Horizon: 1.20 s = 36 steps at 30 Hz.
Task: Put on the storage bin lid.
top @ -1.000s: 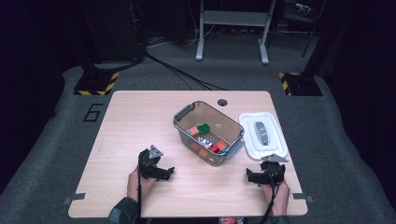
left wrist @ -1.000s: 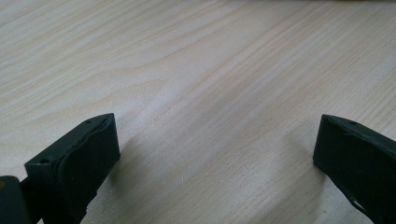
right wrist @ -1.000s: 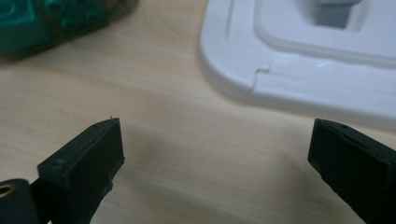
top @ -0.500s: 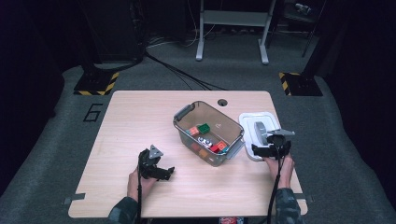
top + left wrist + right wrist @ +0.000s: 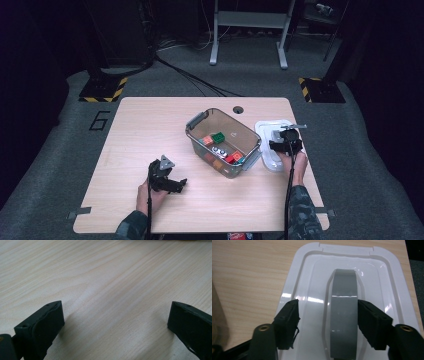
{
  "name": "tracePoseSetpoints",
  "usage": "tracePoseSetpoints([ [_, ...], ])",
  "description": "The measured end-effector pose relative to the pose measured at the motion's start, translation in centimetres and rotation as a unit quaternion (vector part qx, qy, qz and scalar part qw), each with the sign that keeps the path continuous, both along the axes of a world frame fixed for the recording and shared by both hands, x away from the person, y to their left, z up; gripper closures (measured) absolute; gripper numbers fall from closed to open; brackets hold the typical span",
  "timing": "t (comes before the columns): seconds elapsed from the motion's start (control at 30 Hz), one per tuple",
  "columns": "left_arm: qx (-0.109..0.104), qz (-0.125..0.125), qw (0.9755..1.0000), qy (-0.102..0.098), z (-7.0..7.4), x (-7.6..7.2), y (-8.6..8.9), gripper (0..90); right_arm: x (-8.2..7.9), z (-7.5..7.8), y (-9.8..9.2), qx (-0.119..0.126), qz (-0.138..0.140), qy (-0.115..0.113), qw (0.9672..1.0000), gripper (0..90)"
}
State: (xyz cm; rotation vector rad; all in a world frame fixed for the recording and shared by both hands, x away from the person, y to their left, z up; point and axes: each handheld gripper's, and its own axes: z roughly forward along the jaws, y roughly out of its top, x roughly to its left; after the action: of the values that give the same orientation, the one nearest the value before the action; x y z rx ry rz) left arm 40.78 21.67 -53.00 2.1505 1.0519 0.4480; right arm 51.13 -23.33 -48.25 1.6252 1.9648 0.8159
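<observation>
High view: a person at the near edge of a light wooden table (image 5: 150, 125) holds a two-jaw gripper in each hand. The left gripper (image 5: 172, 184) rests low over bare tabletop near the front edge, well apart from everything else; in the left gripper view its jaws stand wide apart with nothing but wood grain between them. The right gripper (image 5: 285, 141) hangs over the white lid (image 5: 266, 127), which lies flat on the table close to the right edge, just beside the clear plastic bin (image 5: 197, 121). The bin stands near the middle of the table, uncovered, with grey latch handles at its two ends, and holds several small coloured blocks (image 5: 218, 136) in green, orange, red and white. Right gripper view: the lid (image 5: 312, 270) is seen from above, glossy, with a raised rim and a grey handle (image 5: 343, 312) running lengthwise down its centre. The jaws have just been closing and now straddle that handle; the jaw on the right of this view lies against the handle's edge, while the jaw on the left stands off from it over the white surface, so the handle sits between the jaws without yet being clamped. Beyond the table, a dark floor carries cables (image 5: 185, 75) and yellow-and-black striped markers (image 5: 102, 90).
</observation>
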Motion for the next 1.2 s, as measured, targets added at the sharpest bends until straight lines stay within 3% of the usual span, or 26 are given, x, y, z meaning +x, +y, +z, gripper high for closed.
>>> tracePoseSetpoints([
  [0.07,0.0,0.001,1.0,0.0,0.0,0.0,0.0,0.5,0.1,0.0,0.1,0.0,-0.005,0.0,1.0,43.1],
  [0.1,0.0,0.0,1.0,0.0,0.0,0.0,0.0,0.4,0.4,-0.2,0.0,-0.007,0.001,0.003,1.0,52.0],
  [0.13,0.0,0.0,1.0,0.0,0.0,0.0,0.0,0.5,0.4,-0.2,0.0,-0.007,0.001,0.003,1.0,52.0],
  [0.2,0.0,0.0,1.0,0.001,0.0,0.0,0.0,0.6,0.6,-0.4,0.1,-0.012,-0.005,0.004,0.9999,65.4],
  [0.23,0.0,0.0,1.0,0.001,0.0,0.0,0.0,0.6,0.7,-0.5,0.1,-0.01,-0.005,-0.001,0.9999,66.4],
  [0.47,-0.001,0.0,1.0,0.001,0.0,0.0,0.0,0.7,0.8,0.0,-0.1,-0.006,0.002,0.003,1.0,67.4],
  [0.67,0.0,0.0,1.0,0.0,0.0,0.0,0.0,0.7,0.5,0.8,-0.5,-0.003,0.007,-0.009,0.9999,67.5],
  [1.2,-0.001,0.0,1.0,0.001,0.0,0.0,0.0,0.8,-0.6,4.4,-2.2,-0.015,0.022,-0.025,0.9993,67.5],
])
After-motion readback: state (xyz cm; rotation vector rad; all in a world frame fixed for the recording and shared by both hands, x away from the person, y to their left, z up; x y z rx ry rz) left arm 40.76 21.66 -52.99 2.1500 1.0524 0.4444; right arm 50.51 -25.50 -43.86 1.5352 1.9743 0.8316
